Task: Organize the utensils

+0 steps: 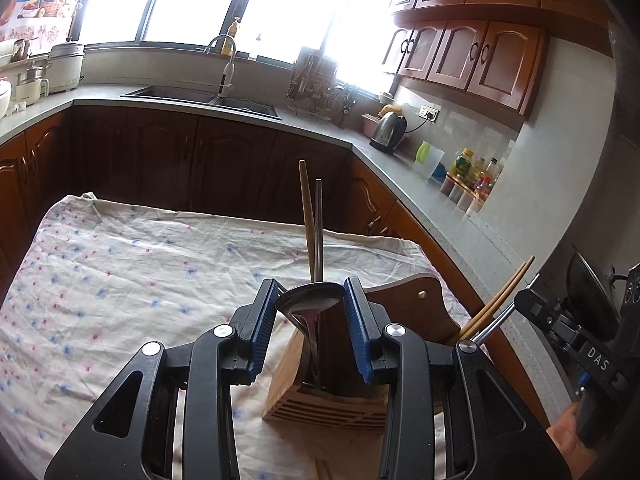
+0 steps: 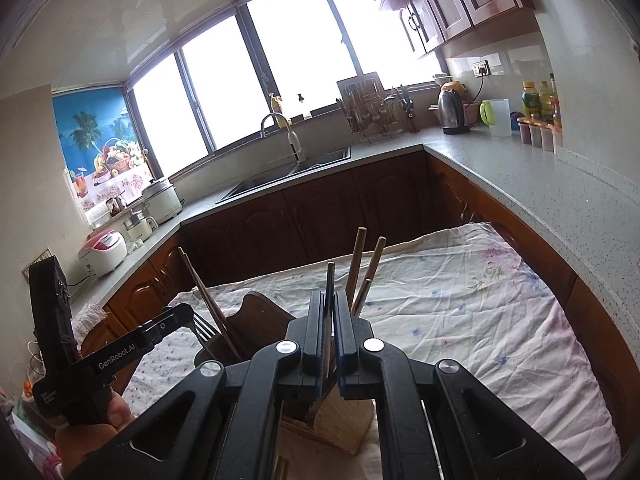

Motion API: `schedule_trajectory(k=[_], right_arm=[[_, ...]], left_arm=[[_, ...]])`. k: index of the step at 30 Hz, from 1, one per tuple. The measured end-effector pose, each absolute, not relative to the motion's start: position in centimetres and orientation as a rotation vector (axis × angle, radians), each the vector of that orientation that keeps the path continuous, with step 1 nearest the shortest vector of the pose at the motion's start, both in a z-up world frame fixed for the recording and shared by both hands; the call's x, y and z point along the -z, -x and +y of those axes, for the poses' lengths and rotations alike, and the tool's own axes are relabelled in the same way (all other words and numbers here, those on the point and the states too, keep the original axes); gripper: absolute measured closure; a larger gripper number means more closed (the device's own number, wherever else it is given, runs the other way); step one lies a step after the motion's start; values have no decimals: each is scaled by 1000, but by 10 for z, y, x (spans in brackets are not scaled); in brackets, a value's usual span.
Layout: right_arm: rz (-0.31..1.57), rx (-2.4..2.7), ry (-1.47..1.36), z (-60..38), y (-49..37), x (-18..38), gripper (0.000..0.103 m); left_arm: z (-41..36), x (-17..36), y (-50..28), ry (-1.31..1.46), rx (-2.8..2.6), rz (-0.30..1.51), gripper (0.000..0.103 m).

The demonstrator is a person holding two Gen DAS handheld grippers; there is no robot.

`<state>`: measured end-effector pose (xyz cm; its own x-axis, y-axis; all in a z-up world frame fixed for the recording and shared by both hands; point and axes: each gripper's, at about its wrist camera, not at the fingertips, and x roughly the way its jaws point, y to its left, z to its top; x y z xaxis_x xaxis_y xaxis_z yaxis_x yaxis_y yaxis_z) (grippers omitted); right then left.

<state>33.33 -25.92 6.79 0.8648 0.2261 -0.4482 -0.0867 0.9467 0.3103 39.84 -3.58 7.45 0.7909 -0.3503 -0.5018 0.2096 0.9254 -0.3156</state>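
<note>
Blue-padded left claw [image 1: 310, 308] clamps a spoon [image 1: 310, 302] over the wooden holder [image 1: 320, 400]; right claw [image 2: 329, 312] pinches a thin utensil [image 2: 330, 280]. Both remain unreleased; chopsticks [image 1: 308, 220] already stand inside.

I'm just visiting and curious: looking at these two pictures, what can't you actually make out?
- Left wrist view: the spoon's handle end, sunk in the wooden holder.
- Right wrist view: which utensil the right gripper clamps; its jaws cover its middle and lower part.
- Both views: outside the windows, washed out by glare.
- Left wrist view: bottle labels, too small.
</note>
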Motion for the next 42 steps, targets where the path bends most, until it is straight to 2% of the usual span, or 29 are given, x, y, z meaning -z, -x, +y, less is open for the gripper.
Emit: schedule_trajectory(k=[9,11,14,18,20,22,23,24,25,31,34,38,42], right_arm=[[506,-173,-321,-263,-335,-65,97],[513,-181,-329,-263,-336,-64,94],[515,-187,-343,-264,-336,-64,93],[519,-189,-355,-266,-334,-62,91],[516,-200,-363,-265,-332,-63,83],[509,-202,-364,-265,-330,-64,59],[500,-194,-363,-265,-329,-65,42],[487,-190,-368,-266,-326,-66,37],[477,-190,-376,-267,-324,-68,37],[471,-181,-406,-275,-315,-70,37],[474,-181,-416,-277,-310,-69,31],[475,-187,-424,-277,-299,-68,22],[480,-196,-428,-275,-283,-66,18]], left_arm=[[-39,-75,-400,237,293,596,69],[-39,-74,-401,236,290,599,69],[-41,-74,-401,234,285,605,68],[-41,-73,-400,228,271,612,58],[-39,-71,-399,231,266,615,54],[-38,-71,-397,231,258,619,48],[-38,-71,-396,231,255,619,46],[-37,-72,-394,230,252,617,41],[-36,-72,-392,229,246,615,35],[-32,-73,-380,220,214,610,21],[-30,-73,-371,204,185,609,13],[-25,-74,-356,182,151,602,9],[-17,-70,-335,163,127,601,8]])
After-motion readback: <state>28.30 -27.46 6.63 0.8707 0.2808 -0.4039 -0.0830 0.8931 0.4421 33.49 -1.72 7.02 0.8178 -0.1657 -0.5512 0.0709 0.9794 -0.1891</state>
